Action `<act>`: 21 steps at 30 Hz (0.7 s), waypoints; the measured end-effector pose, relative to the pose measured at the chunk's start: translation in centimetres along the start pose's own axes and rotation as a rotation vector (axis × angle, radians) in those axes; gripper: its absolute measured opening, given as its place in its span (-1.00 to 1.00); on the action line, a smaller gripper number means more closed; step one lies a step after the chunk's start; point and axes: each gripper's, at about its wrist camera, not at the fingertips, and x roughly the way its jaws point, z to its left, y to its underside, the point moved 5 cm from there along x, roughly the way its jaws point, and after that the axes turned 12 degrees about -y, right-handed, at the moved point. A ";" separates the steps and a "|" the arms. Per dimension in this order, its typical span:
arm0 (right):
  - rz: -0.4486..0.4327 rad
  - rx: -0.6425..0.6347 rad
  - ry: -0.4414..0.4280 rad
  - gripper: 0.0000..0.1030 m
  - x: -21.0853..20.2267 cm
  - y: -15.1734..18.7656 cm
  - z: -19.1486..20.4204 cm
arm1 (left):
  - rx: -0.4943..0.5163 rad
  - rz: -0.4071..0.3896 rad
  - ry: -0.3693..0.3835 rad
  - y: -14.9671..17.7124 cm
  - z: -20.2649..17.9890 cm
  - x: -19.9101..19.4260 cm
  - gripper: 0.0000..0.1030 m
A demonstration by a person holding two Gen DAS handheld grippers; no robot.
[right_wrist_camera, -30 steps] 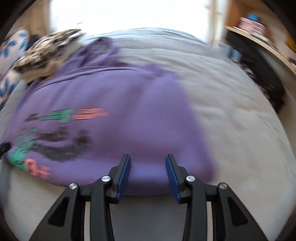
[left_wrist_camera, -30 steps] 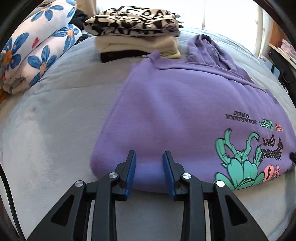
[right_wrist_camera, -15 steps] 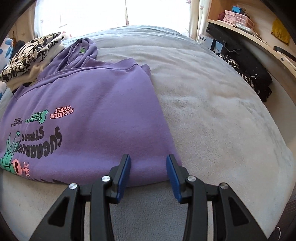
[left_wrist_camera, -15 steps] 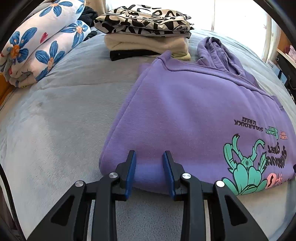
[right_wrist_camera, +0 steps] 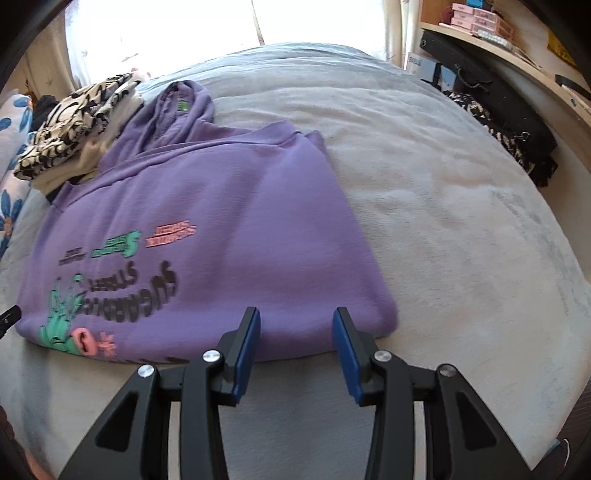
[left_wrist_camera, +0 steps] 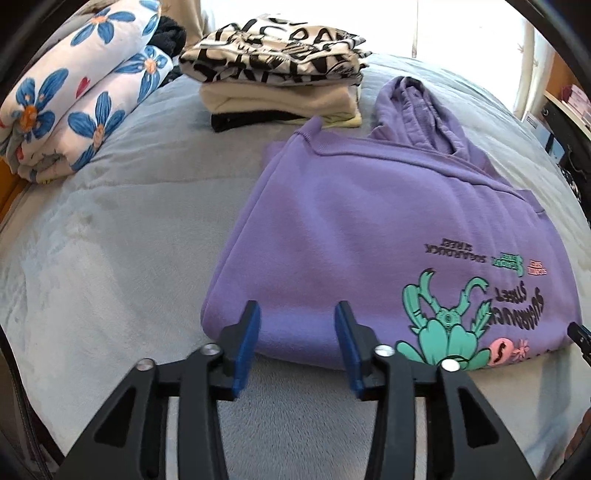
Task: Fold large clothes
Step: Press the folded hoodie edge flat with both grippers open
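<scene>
While the left wrist view looks down over a grey blanket (left_wrist_camera: 110,229), a purple hoodie (left_wrist_camera: 362,229) lies folded flat on it, its hood (left_wrist_camera: 424,110) reaching toward the far side and its green and pink print (left_wrist_camera: 450,325) near the front right edge. The left gripper (left_wrist_camera: 297,317) hovers at the hoodie's near left corner; its jaws have just been opening and stand moderately apart, the blue pads (left_wrist_camera: 245,343) clear of the cloth and pinching nothing. Behind the hoodie sits a stack of folded clothes (left_wrist_camera: 280,81) topped by a black-and-cream patterned piece, and farther left lies a rolled floral quilt (left_wrist_camera: 74,96).

From the right wrist view, the same hoodie (right_wrist_camera: 229,221) spreads left of centre on the blanket (right_wrist_camera: 461,221), its folded front edge just beyond the right gripper (right_wrist_camera: 295,319). Those jaws also stand moderately apart, with no cloth caught between them; whether the fingertips (right_wrist_camera: 343,325) brush the hem is hard to judge from this angle. The stack of clothes (right_wrist_camera: 81,122) touches the hoodie's far left shoulder. A wooden shelf (right_wrist_camera: 517,48) with pink boxes (right_wrist_camera: 476,16) runs along the right, and dark items (right_wrist_camera: 509,122) lie beneath it.
</scene>
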 end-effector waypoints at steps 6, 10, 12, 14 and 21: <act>0.013 -0.035 -0.024 -0.21 0.3 -0.5 1.9 | 0.030 -0.025 0.002 -1.3 -0.4 -1.4 -0.08; 0.028 -0.047 -0.045 -0.21 0.6 -0.9 3.0 | 0.033 -0.034 0.012 -2.0 -0.5 -1.6 -0.02; 0.047 -0.055 -0.050 -0.21 1.0 -1.0 3.4 | 0.064 -0.042 0.010 -2.4 -0.9 -1.5 -0.01; 0.066 -0.065 -0.063 -0.21 1.5 -1.3 3.9 | 0.115 -0.052 0.005 -3.1 -1.7 -1.2 -0.01; 0.058 -0.129 -0.096 -0.21 2.2 -6.2 5.2 | 0.236 -0.115 0.067 -9.5 -4.3 -1.1 0.03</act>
